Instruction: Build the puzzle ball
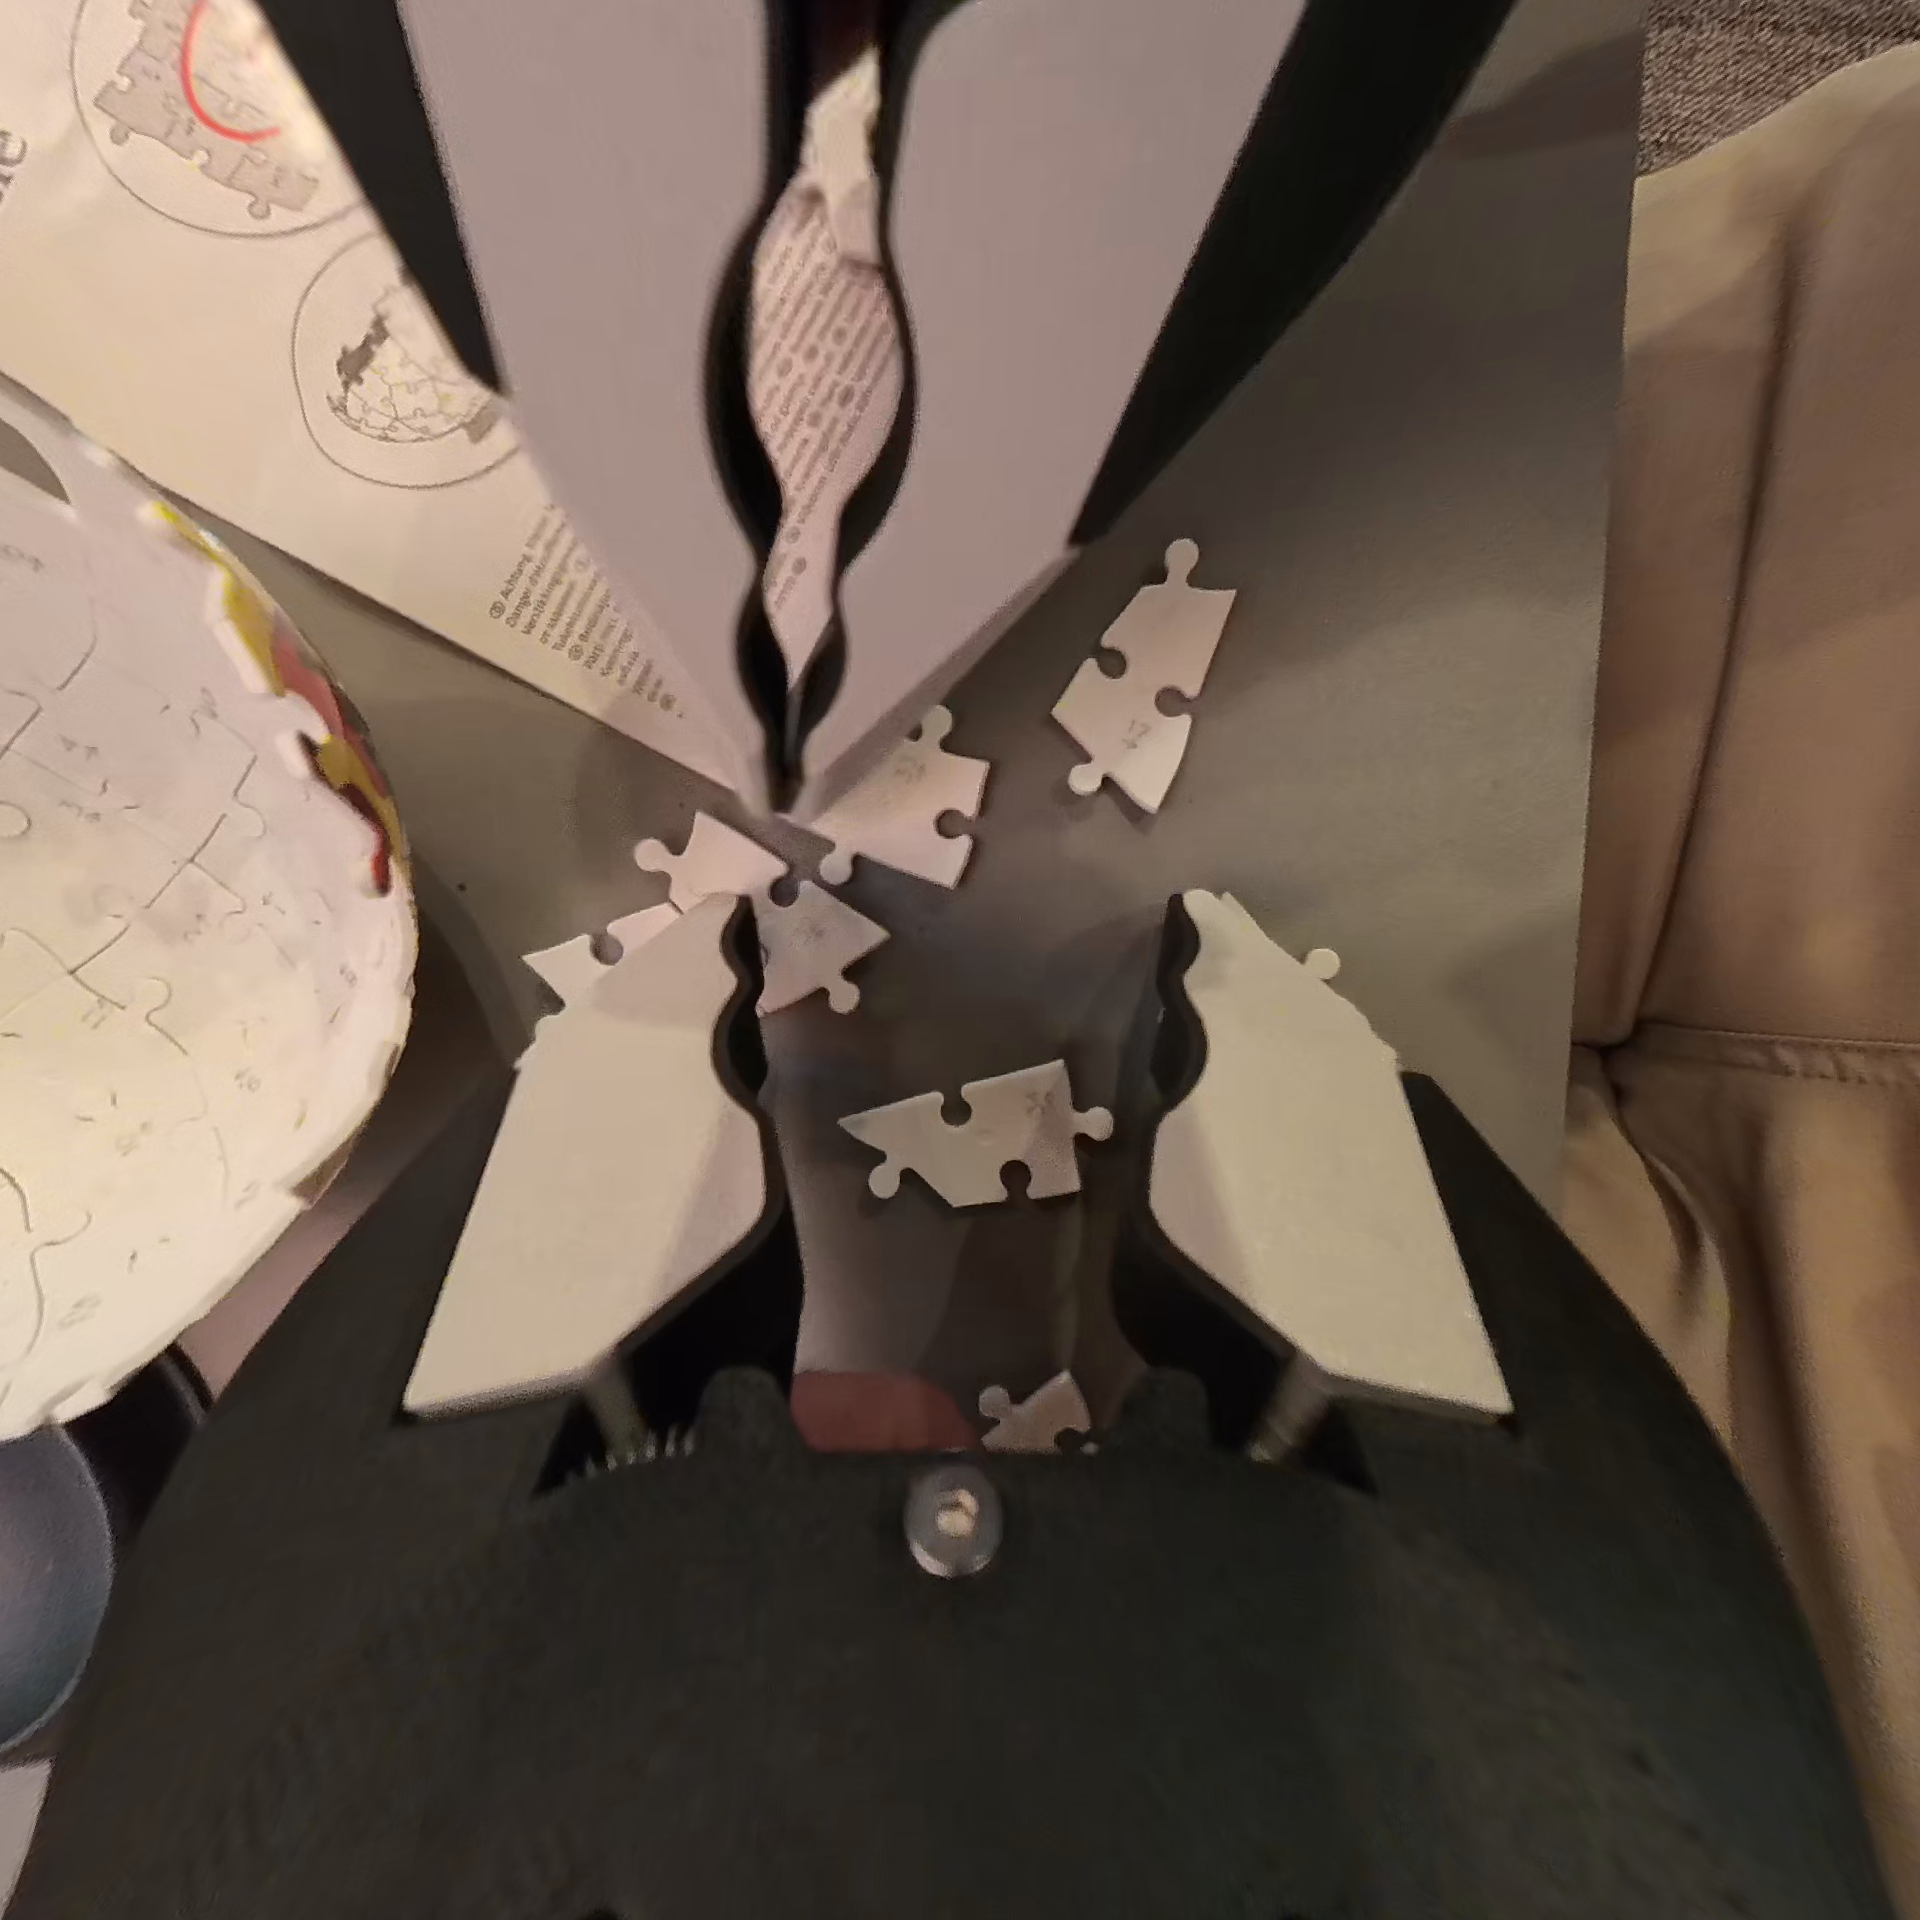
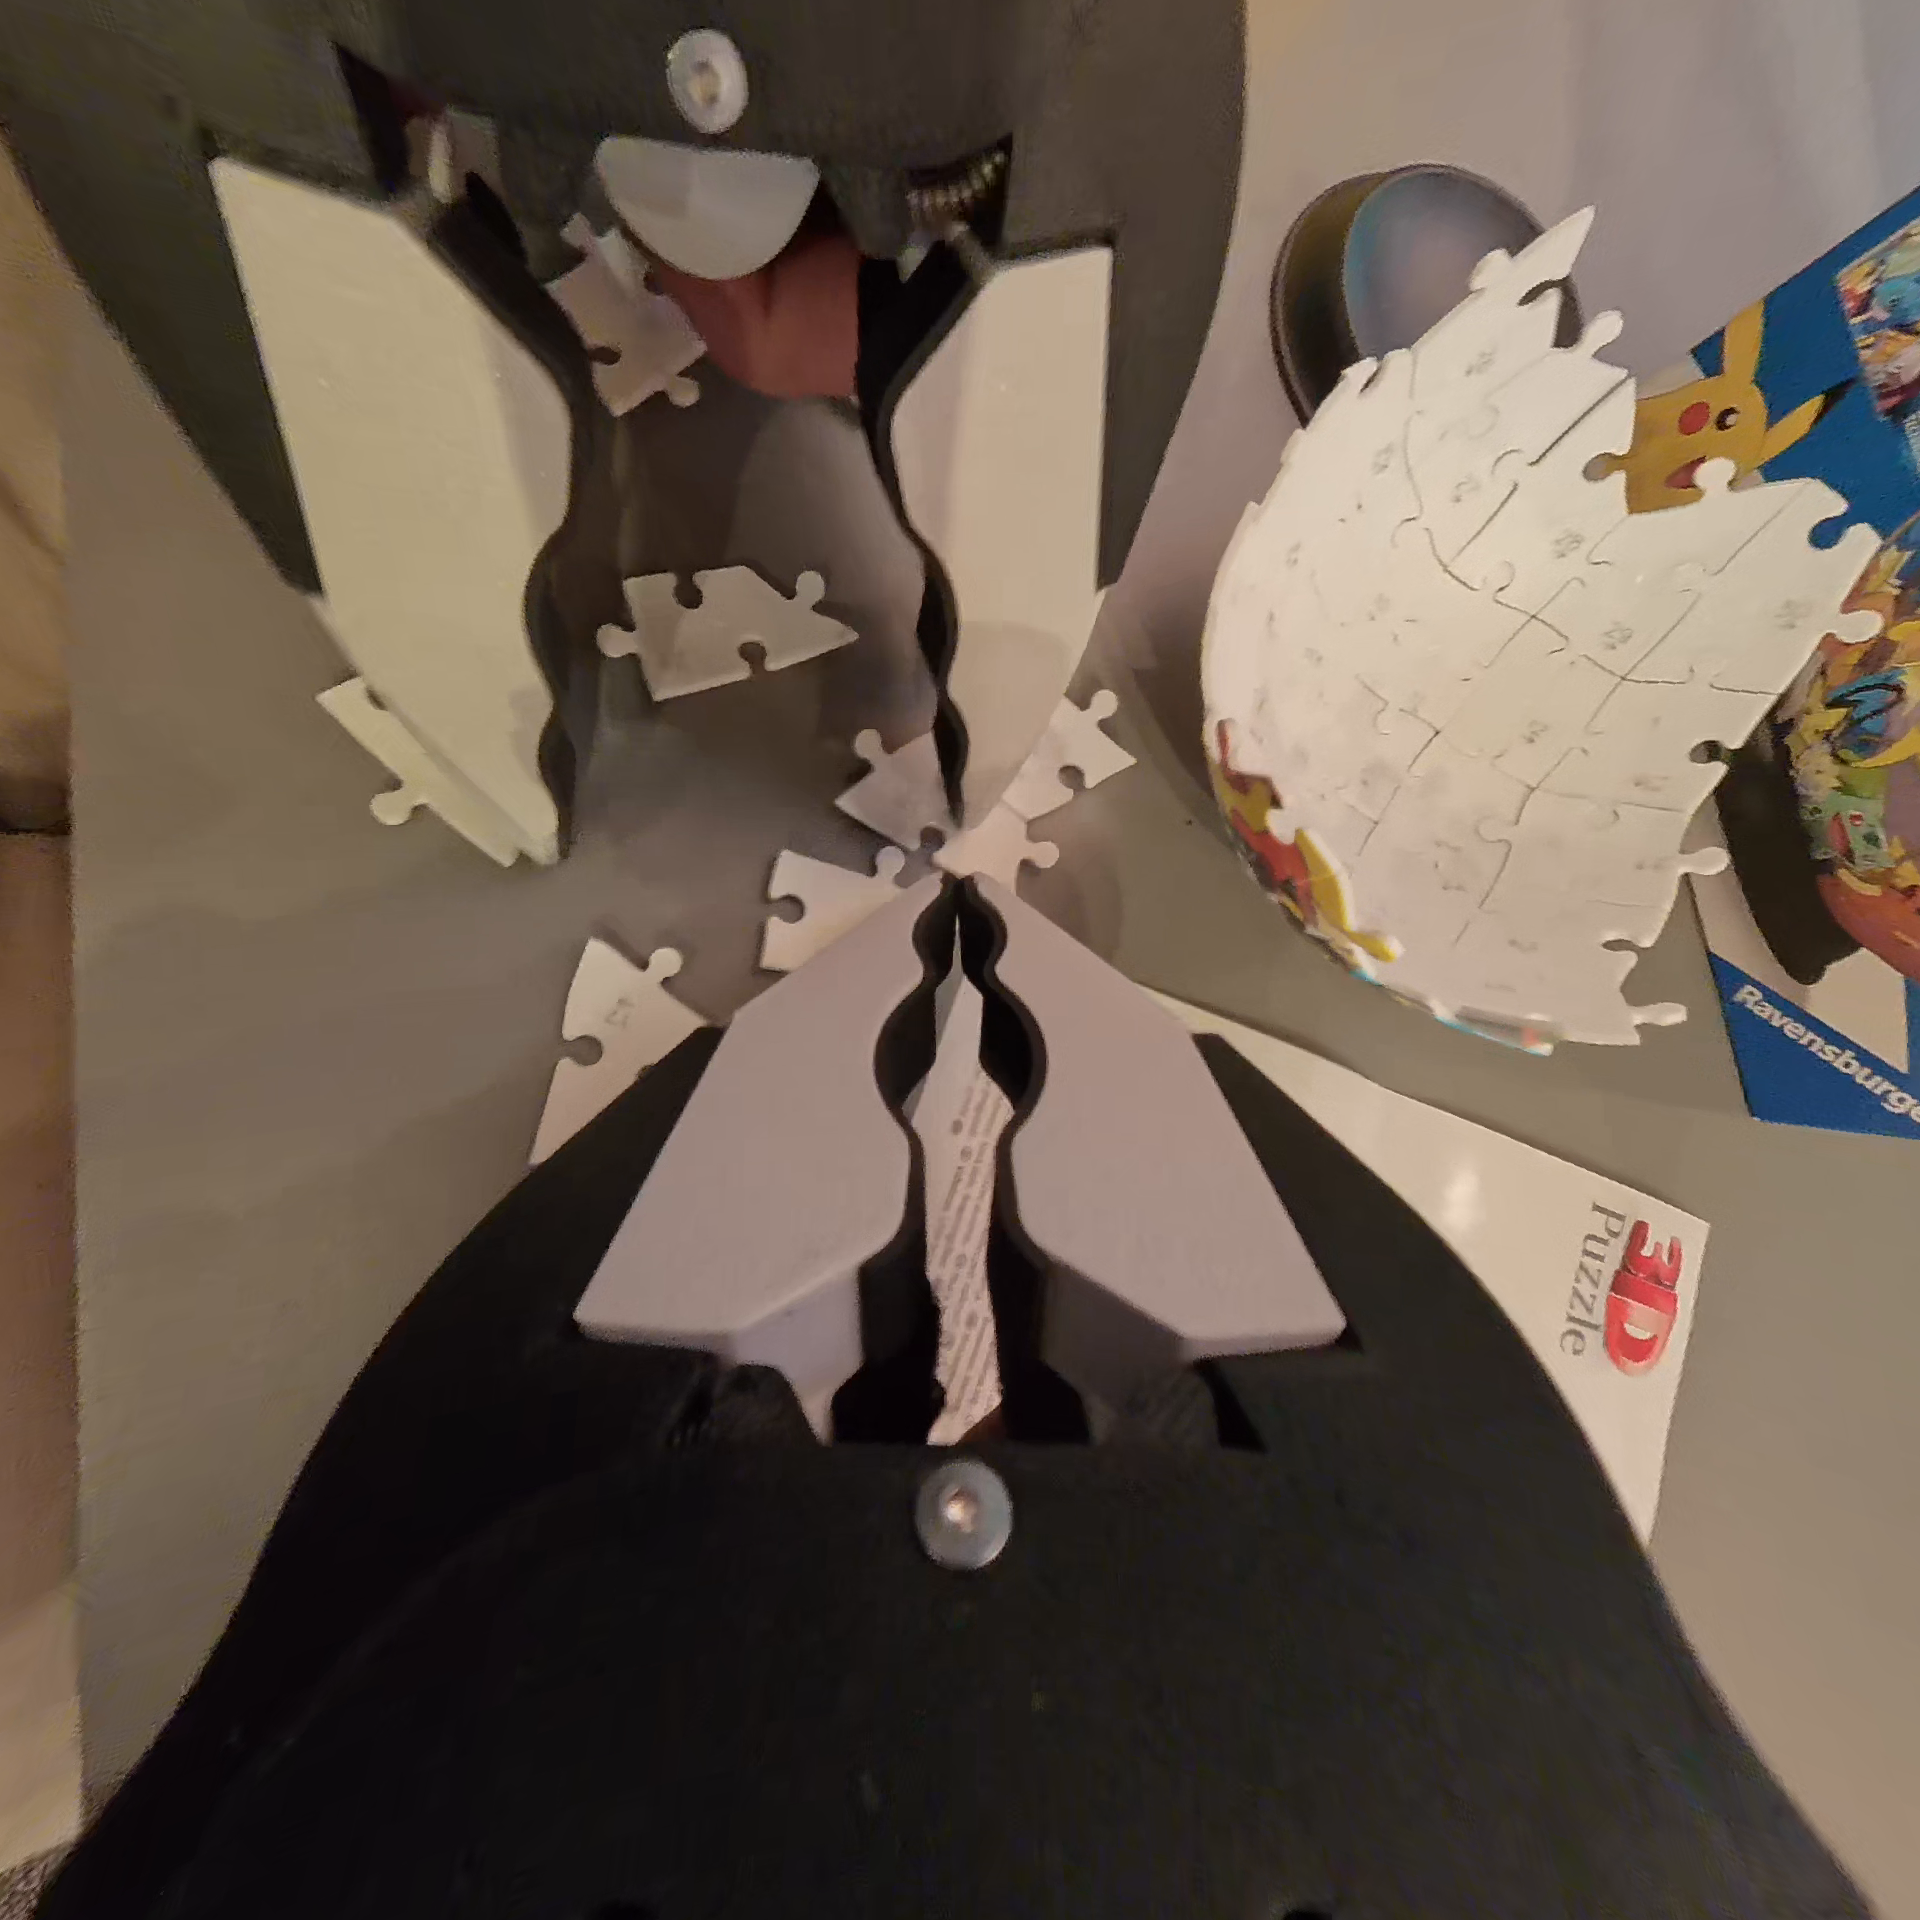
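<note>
My right claw [image 2: 954, 883] is pressed together over the small heap of loose pieces [image 2: 977, 821] mid-surface, apparently to tease one free. My left claw [image 1: 961, 925] is spread – ready. The half-built puzzle ball [image 2: 1475, 665] waits nearby.

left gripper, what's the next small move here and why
Probably lower the left gripper slightly and close on the puzzle piece. Its jaws are open, and that piece lies flat on the table between its fingers. The right gripper is shut at a separate cluster of pieces.
</note>
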Demonstrator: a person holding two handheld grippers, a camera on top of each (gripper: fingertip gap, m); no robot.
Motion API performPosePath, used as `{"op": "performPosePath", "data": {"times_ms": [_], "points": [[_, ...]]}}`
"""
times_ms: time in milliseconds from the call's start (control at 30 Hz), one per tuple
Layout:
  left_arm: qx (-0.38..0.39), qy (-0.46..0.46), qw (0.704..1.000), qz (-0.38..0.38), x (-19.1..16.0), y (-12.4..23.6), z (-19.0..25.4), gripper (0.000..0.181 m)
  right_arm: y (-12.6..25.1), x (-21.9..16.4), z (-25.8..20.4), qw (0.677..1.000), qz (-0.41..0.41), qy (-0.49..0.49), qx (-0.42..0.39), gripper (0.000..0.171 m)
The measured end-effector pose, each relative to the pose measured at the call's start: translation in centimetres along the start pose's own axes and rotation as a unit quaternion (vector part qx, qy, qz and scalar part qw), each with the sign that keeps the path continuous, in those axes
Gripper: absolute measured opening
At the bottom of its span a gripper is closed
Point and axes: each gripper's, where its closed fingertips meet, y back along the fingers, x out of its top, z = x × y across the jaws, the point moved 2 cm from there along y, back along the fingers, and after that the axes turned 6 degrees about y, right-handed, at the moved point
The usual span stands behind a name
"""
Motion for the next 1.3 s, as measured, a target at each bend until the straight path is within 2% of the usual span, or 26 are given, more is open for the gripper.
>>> {"op": "performPosePath", "data": {"times_ms": [267, 467, 667, 767, 833, 1000, 1033, 1167, 1200, 1300], "points": [[0.000, -0.001, 1.000, -0.017, -0.7, 0.4, -0.1, 0.072, -0.7, -0.1, -0.8, 0.999, -0.001, -0.022, 0.028, 0.000], [0.000, -0.001, 1.000, -0.013, -0.7, 0.3, 0.0, 0.072, 0.2, 0.0, -1.2, 0.999, 0.003, -0.030, 0.043, 0.010], [-0.001, -0.001, 1.000, -0.012, -0.7, 0.3, 0.0, 0.072, -0.1, -0.4, -1.8, 0.997, -0.011, -0.043, 0.063, 0.043], [0.000, -0.001, 1.000, -0.011, -0.7, 0.3, 0.0, 0.072, -0.2, -0.2, -2.2, 0.997, -0.015, -0.043, 0.069, 0.042], [-0.001, -0.001, 1.000, -0.011, -0.7, 0.3, 0.0, 0.072, -0.2, -0.1, -2.3, 0.996, -0.012, -0.052, 0.074, 0.033], [0.000, 0.000, 1.000, -0.012, -0.7, 0.3, 0.0, 0.073, -0.2, -0.2, -2.0, 0.996, -0.008, -0.069, 0.056, 0.029], [-0.001, 0.001, 1.000, -0.012, -0.7, 0.3, 0.0, 0.073, -0.2, -0.2, -1.7, 0.996, -0.006, -0.076, 0.047, 0.010], [-0.001, 0.003, 1.000, -0.013, -0.7, 0.3, 0.1, 0.074, -0.1, -0.5, -1.5, 0.995, -0.012, -0.088, 0.039, 0.011], [-0.001, 0.003, 1.000, -0.014, -0.7, 0.3, 0.1, 0.075, 0.1, -0.4, -1.3, 0.996, -0.012, -0.087, 0.034, 0.014], [-0.002, 0.005, 1.000, -0.012, -0.7, 0.3, 0.1, 0.074, 0.1, -0.5, -1.1, 0.994, -0.020, -0.102, 0.039, 0.046]]}}
